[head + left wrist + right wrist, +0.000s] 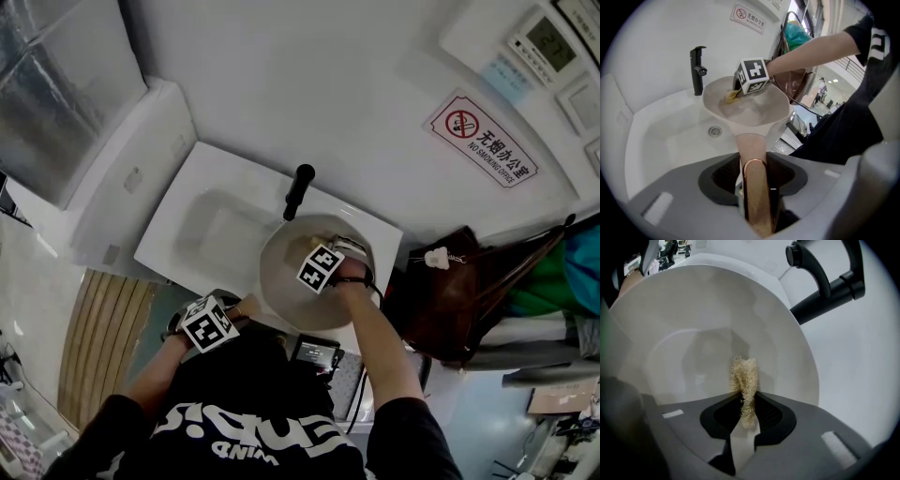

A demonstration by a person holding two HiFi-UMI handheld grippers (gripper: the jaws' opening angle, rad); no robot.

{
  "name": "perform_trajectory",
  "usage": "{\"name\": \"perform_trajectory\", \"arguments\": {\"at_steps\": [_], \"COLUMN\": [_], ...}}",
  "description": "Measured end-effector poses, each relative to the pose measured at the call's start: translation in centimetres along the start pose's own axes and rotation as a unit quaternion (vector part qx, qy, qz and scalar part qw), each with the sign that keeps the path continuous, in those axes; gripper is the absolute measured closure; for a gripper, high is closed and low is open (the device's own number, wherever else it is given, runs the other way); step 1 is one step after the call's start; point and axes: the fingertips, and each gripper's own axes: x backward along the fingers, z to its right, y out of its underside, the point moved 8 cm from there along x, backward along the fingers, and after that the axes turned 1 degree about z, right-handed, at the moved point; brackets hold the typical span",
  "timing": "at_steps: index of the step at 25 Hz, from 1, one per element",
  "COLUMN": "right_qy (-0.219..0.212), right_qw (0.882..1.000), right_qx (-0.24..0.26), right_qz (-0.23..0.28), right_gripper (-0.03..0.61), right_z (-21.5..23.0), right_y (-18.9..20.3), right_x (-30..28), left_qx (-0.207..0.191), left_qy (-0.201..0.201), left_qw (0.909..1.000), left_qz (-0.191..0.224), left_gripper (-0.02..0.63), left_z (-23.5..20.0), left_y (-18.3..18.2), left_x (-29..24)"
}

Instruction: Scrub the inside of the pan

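Observation:
A pale beige pan [309, 272] [750, 105] [717, 333] is held over the white sink [211, 230]. Its copper-tipped handle [754, 187] runs back between the jaws of my left gripper [754, 192] [208, 323], which is shut on it. My right gripper [745, 413] [323, 267] reaches into the bowl and is shut on a tan fibrous scrubber [744, 385] [731, 96]. The scrubber's free end lies against the pan's inner wall on the side toward the tap.
A black tap [298, 190] [697, 70] [825, 282] rises behind the pan, close to its rim. The sink drain [715, 131] lies below the pan. A brown bag [459, 300] hangs to the right, under a no-smoking sign [483, 141] on the white wall.

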Motion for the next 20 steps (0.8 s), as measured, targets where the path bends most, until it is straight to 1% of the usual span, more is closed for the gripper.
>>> {"name": "perform_trajectory", "arguments": {"at_steps": [9, 16, 20], "right_qy": [-0.026, -0.035, -0.039], "right_qw": [0.999, 0.997, 0.997], "right_qx": [-0.042, -0.070, -0.062], "right_qz": [-0.006, 0.010, 0.020], "right_gripper": [0.505, 0.505, 0.505], "right_z": [-0.8, -1.9, -2.9], "right_y": [2.3, 2.7, 2.1], "right_x": [0.7, 1.4, 2.0], "left_qx": [0.001, 0.001, -0.001], "left_qy": [0.004, 0.009, 0.009], "left_qw": [1.0000, 1.0000, 0.9999], "left_qz": [0.002, 0.004, 0.006], "left_gripper": [0.442, 0.442, 0.442], "left_z": [-0.2, -0.3, -0.4], "left_y": [0.0, -0.1, -0.1], "left_x": [0.0, 0.1, 0.0]}}
